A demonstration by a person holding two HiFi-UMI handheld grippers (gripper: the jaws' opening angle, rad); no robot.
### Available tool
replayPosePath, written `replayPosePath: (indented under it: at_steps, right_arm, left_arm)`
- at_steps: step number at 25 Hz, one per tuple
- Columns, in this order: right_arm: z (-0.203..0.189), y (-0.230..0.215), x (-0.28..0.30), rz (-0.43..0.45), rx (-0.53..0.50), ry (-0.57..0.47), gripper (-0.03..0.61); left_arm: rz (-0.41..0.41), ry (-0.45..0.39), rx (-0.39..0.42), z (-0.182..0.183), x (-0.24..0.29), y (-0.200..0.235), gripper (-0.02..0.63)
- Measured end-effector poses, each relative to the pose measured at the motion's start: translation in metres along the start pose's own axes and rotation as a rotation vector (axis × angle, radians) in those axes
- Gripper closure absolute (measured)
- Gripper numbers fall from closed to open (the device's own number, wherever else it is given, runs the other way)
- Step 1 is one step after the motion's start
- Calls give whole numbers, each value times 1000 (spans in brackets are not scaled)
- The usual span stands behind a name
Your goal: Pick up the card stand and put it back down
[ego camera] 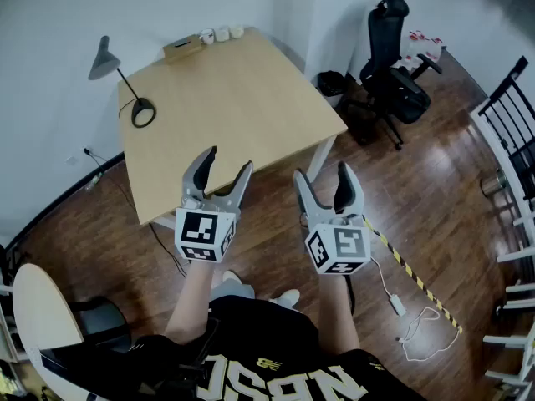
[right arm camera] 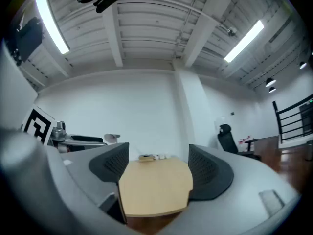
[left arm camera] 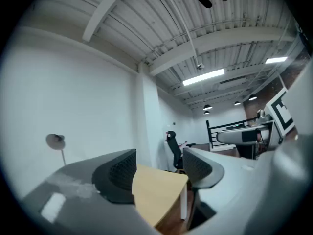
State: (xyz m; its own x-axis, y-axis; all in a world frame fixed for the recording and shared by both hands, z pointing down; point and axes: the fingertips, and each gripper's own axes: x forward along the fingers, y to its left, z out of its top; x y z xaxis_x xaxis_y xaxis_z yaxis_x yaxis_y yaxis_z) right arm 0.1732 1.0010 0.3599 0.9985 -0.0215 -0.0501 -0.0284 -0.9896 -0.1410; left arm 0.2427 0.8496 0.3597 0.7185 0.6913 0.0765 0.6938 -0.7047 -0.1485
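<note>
The card stand [ego camera: 182, 49] is a small flat wooden block at the far edge of the light wooden table [ego camera: 226, 115]; in the right gripper view the card stand [right arm camera: 145, 157] shows far off at the table's back. My left gripper [ego camera: 226, 164] and right gripper [ego camera: 323, 175] are held side by side in the air in front of the table's near edge, well short of the stand. Both are open with nothing between the jaws. In the left gripper view the left gripper [left arm camera: 159, 173] frames only a corner of the table [left arm camera: 156, 192]. The right gripper [right arm camera: 159, 166] points along the table [right arm camera: 154, 190].
Three small white cups [ego camera: 221, 34] stand beside the stand. A grey desk lamp [ego camera: 125, 82] sits at the table's left side, its cord running to the floor. A black office chair [ego camera: 391, 65] stands at the right, and a striped tape line and white cable [ego camera: 410, 307] lie on the wooden floor.
</note>
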Motion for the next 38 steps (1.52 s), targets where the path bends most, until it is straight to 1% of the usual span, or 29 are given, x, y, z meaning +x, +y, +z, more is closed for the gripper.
replayPosePath:
  at_steps: [4,8,11,15,17,19,22,27,29,33,35,38]
  right_arm:
    - [-2,99,55,149,-31,0,201]
    - [-11,207,107,332,-73,8,201]
    - [-29,277,133,469,-78,25,201]
    - [-53,375,165,622,-59,46,201]
    - [-63,436,175,736,-48,66,201]
    - [-69,498,177,864,-48,74,201]
    - [-77,572,169,1023,-51,85,201]
    - [-94,670,156,1238,-38,129,201]
    - [-99,708,142,1338,-33,138,201]
    - [-104,779,111,1543,-23,141,201]
    - [-104,812,97,1635,-13,143,201]
    - [-100,855,73,1755,5,153,201]
  left_arm:
    - [145,-10,-40,-9,-51,108,316]
    - [299,-11,-34,-26,-110,210,316]
    - [423,-12,-46,-45,-160,267,315]
    - [549,-9,-58,-61,-223,333,314]
    - [646,3,-50,-66,-264,361,316]
    - [761,8,-64,-71,-308,388,316]
    - [901,18,-91,-81,-365,414,316]
    - [1088,52,-118,-96,-442,440,316]
    - [1179,68,-124,-100,-476,443,316]
    - [1395,91,-122,-105,-545,447,316]
    - [1498,92,-128,-104,-578,448,331]
    - [1628,117,-122,-99,-620,444,331]
